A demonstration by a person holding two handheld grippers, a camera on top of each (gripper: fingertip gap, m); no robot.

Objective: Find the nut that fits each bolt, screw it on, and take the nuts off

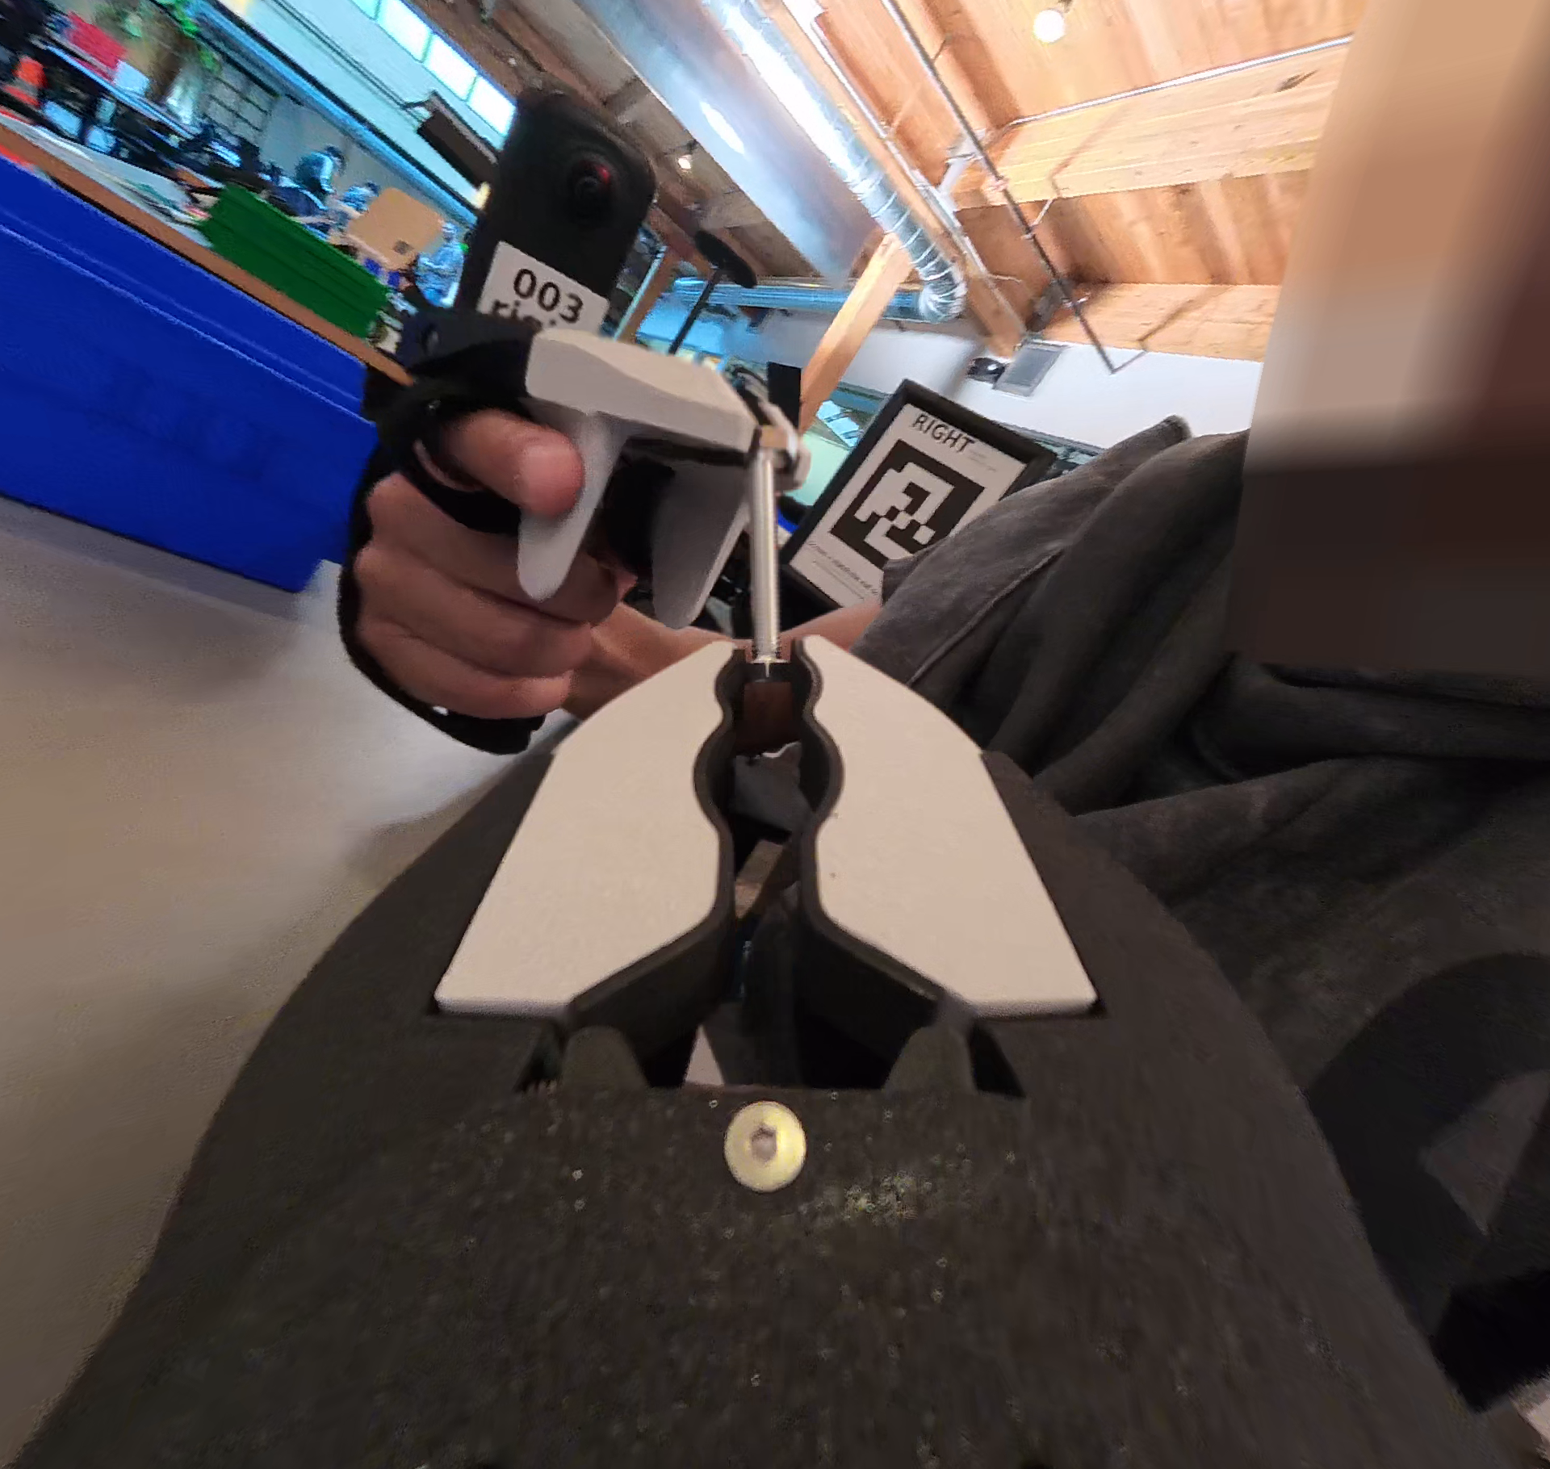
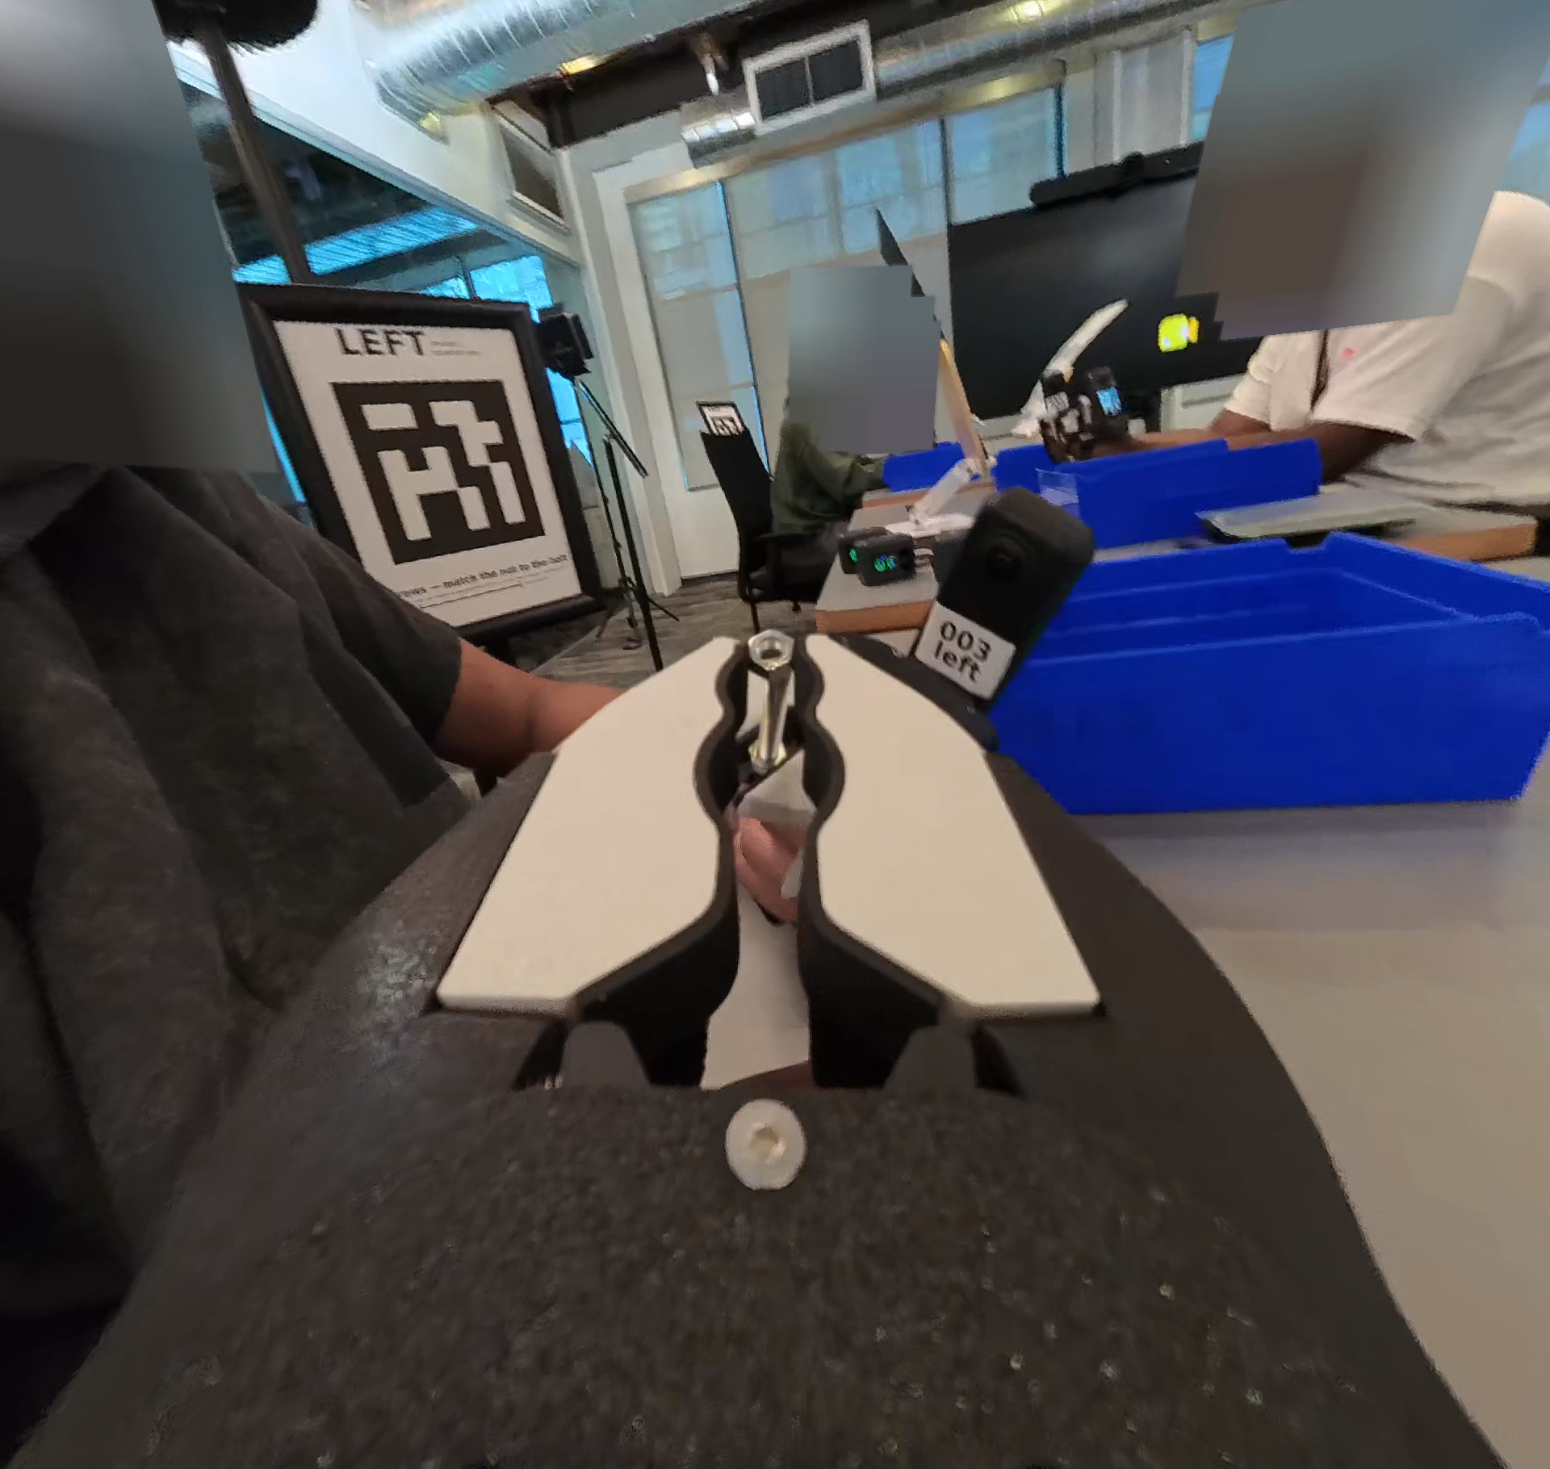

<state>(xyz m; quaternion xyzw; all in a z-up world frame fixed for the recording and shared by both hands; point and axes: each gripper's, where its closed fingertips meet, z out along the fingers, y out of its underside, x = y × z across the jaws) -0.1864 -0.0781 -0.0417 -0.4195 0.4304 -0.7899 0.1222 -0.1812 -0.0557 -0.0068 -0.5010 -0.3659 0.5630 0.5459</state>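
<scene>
Holding item: one long silver bolt (image 1: 763, 544), clamped by its head end between the tips of the right tool (image 1: 776, 439); fingers drawn narrow around it. In the right wrist view the same bolt (image 2: 767, 703) runs from the tips back toward the camera.

Second item: left tool (image 1: 765, 666), fingers drawn close together at the tips. A small dark-and-metal piece sits between them, where the bolt's threaded end meets the tips; judged to be the nut, but too small and hidden to confirm.

Key relation: the bolt's long axis stands near upright in the left wrist view, head up in the right tool, free end pointing down into the left tool's tip gap. The two tools meet end to end, both raised above the grey counter (image 1: 151, 758). The left tool is the nearer to the thread tip.

Judged next need: axis kept in line with the left tips while one tool turns.

Surroundings: blue bin (image 2: 1258, 674) on the counter, well apart.
</scene>
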